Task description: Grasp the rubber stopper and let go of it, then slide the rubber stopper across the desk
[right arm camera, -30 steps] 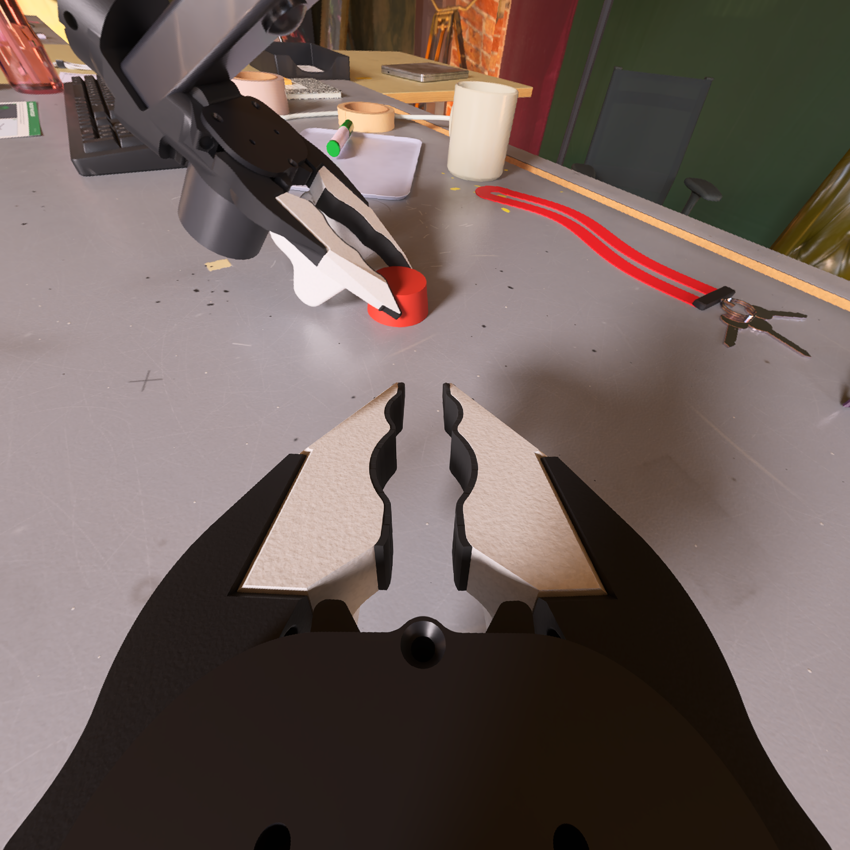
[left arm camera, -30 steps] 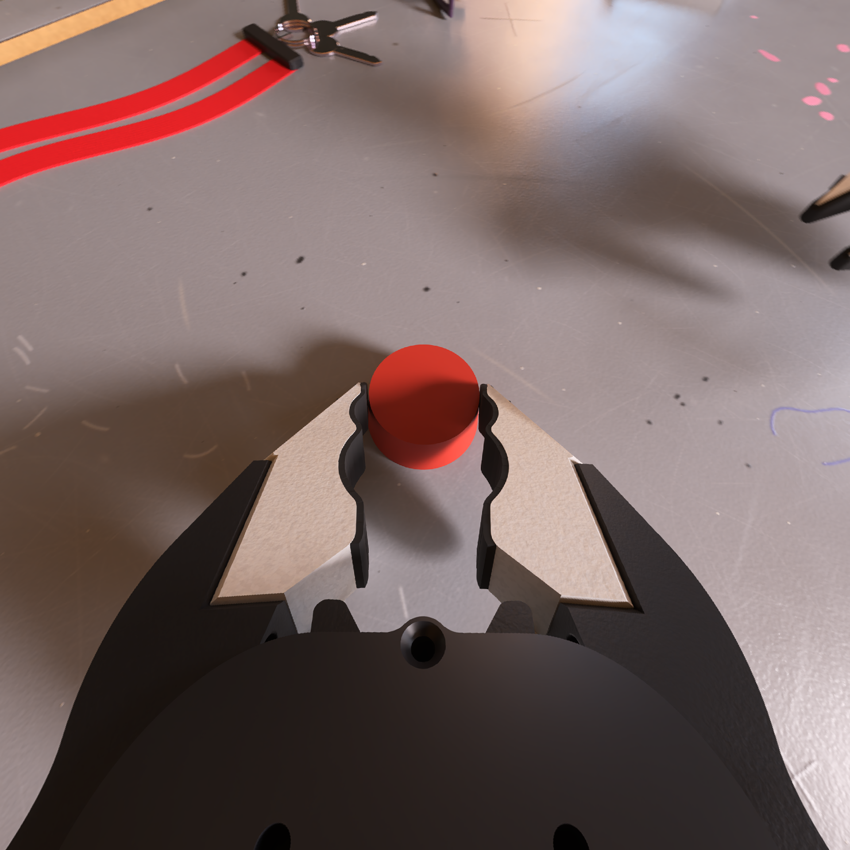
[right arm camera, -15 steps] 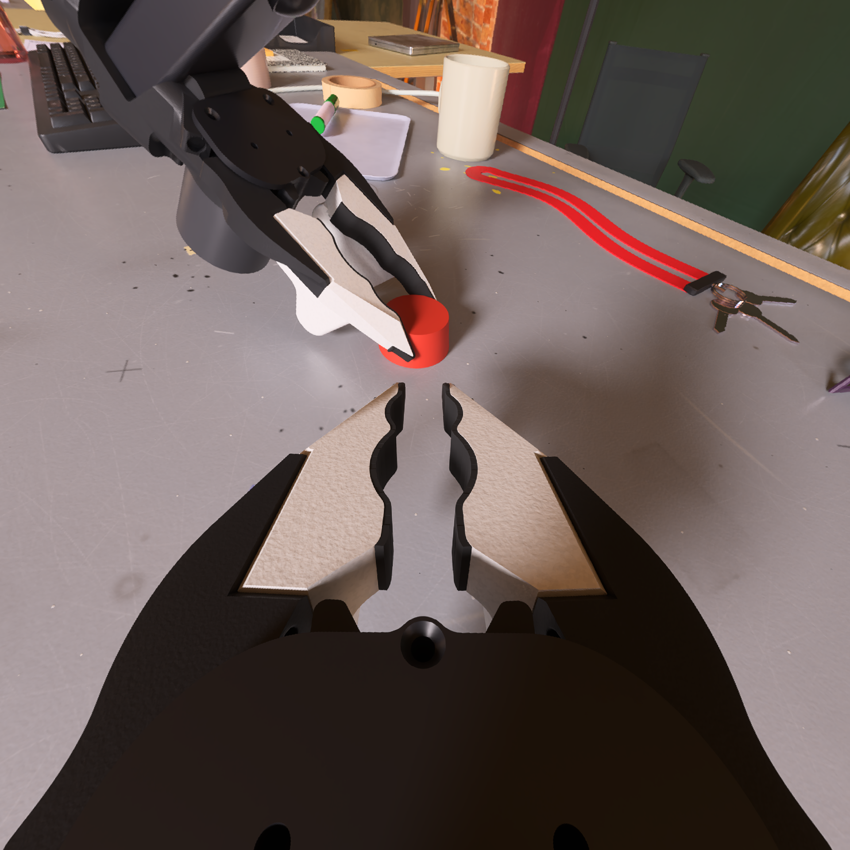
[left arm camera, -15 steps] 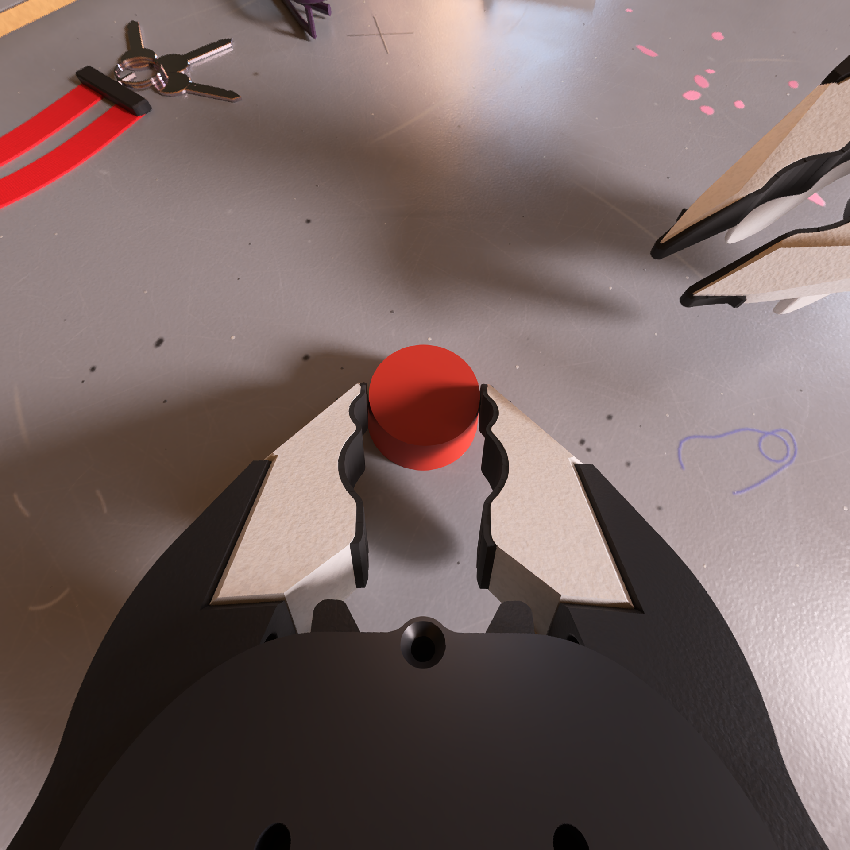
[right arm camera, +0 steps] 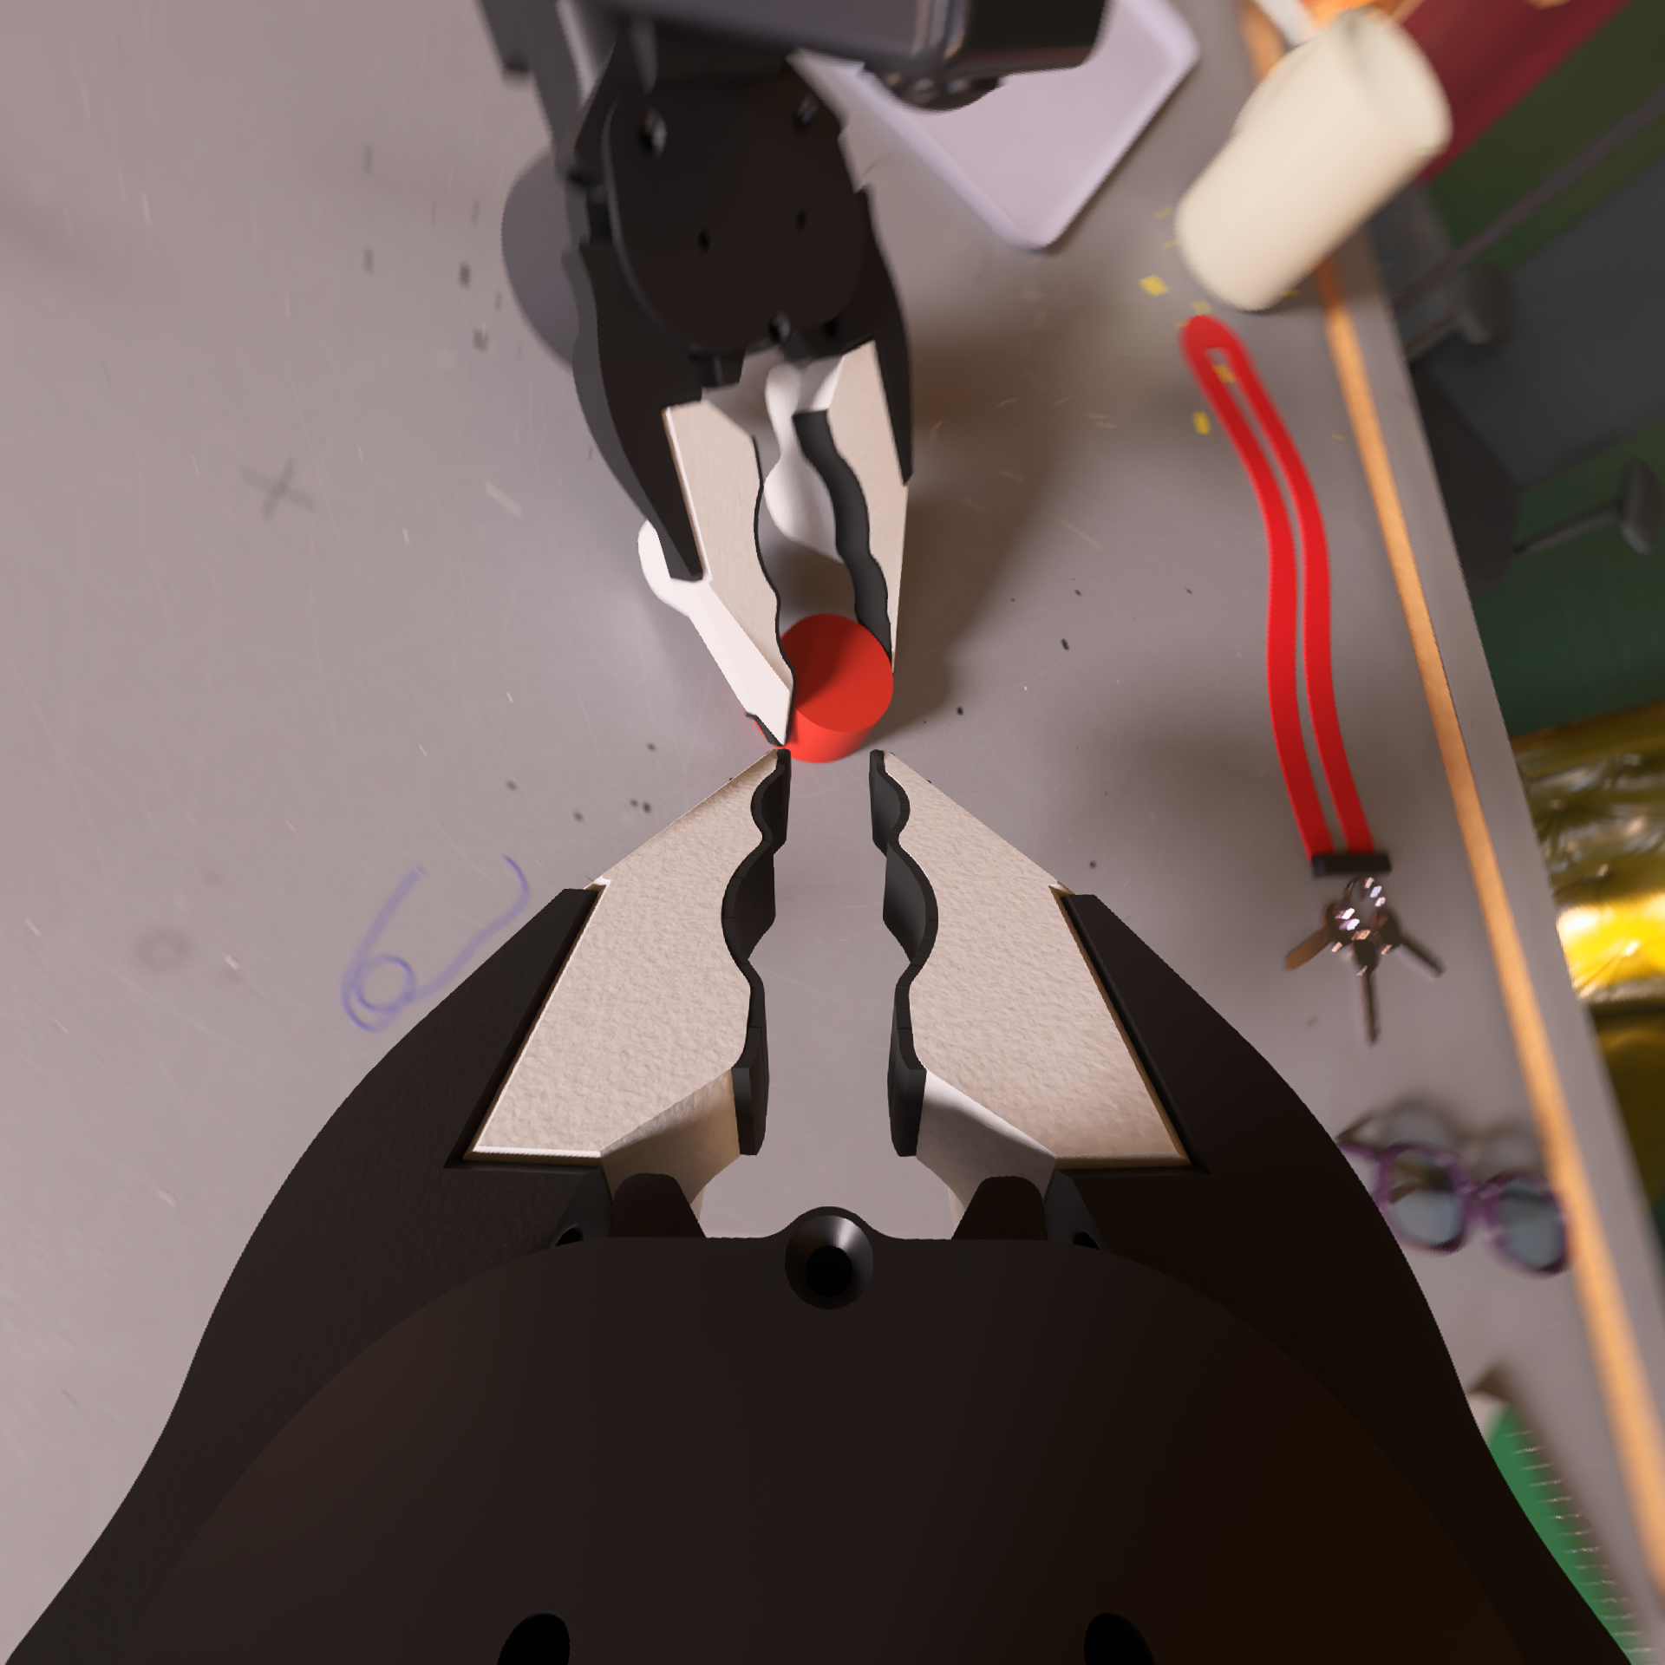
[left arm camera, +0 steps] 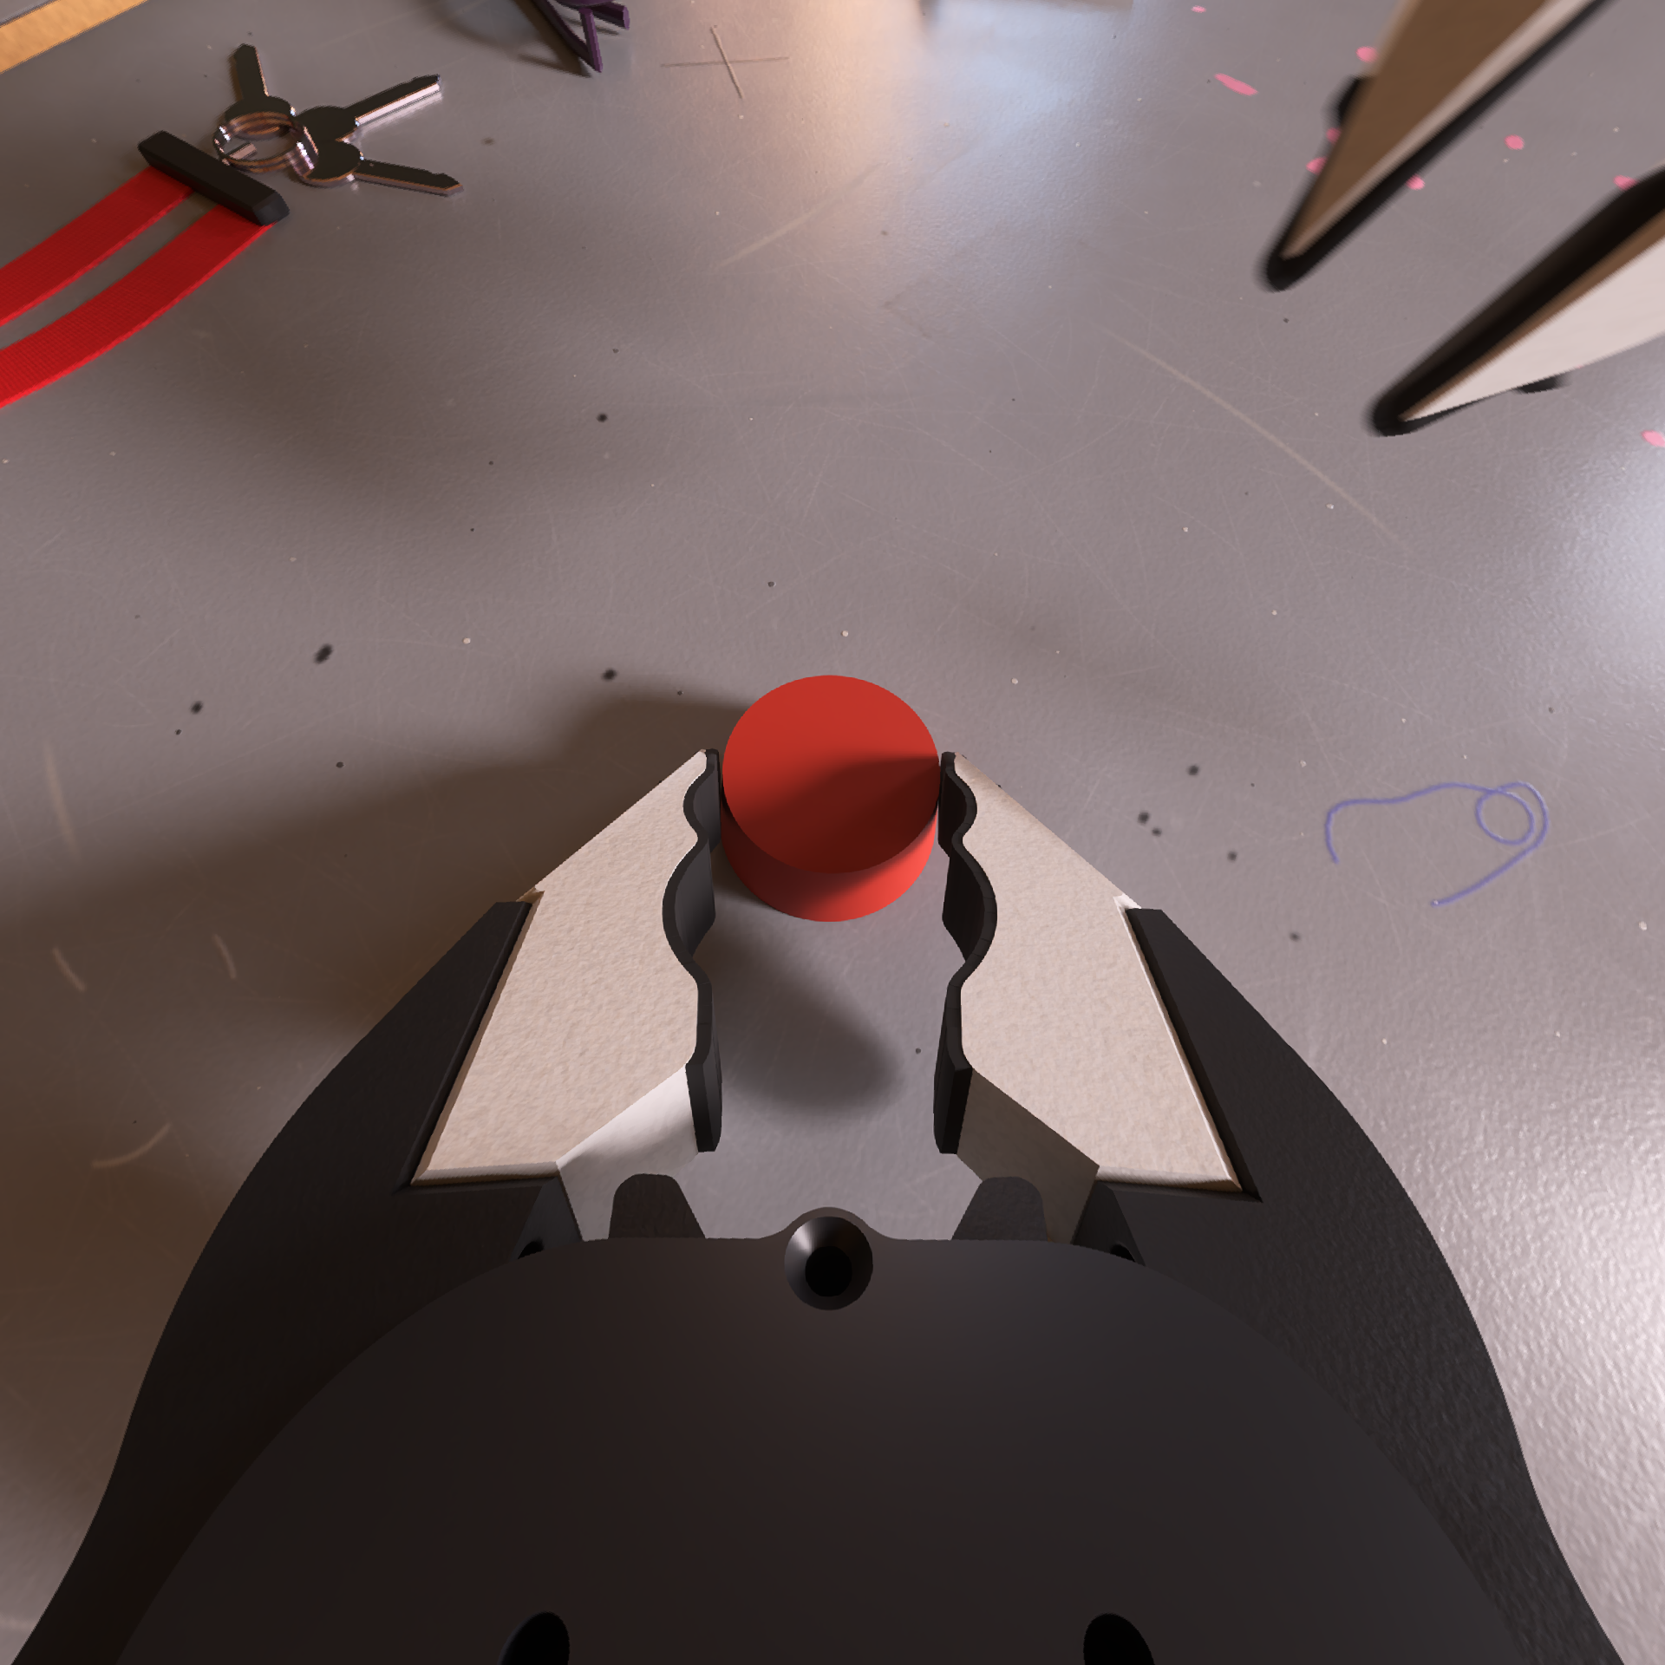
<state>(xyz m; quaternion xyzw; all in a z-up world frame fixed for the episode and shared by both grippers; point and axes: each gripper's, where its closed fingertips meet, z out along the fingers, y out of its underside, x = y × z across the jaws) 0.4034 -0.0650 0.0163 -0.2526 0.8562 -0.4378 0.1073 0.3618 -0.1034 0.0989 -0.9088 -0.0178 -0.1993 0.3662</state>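
The red rubber stopper point(left arm camera: 829, 793) is a short cylinder standing on the grey desk point(left arm camera: 811, 450). My left gripper point(left arm camera: 829, 757) is shut on it, with one fingertip on each side. In the right wrist view the stopper point(right arm camera: 838, 689) sits between the left gripper's point(right arm camera: 833, 694) fingers, just beyond my right gripper point(right arm camera: 829, 757). The right gripper is empty, its jaws a narrow gap apart, and its tips nearly touch the stopper. Its fingers point(left arm camera: 1442, 378) show blurred at the top right of the left wrist view.
A red lanyard point(right arm camera: 1288, 586) with keys point(right arm camera: 1360, 928) lies to the right, near the desk's wooden edge point(right arm camera: 1442, 631). A cream cup point(right arm camera: 1306, 153) and a white tray point(right arm camera: 1081, 117) stand at the back. Purple glasses point(right arm camera: 1460, 1198) lie by the right edge.
The left gripper has slid the stopper across the desk towards the right gripper. The right gripper has risen and tilted down, so it now looks steeply onto the stopper.
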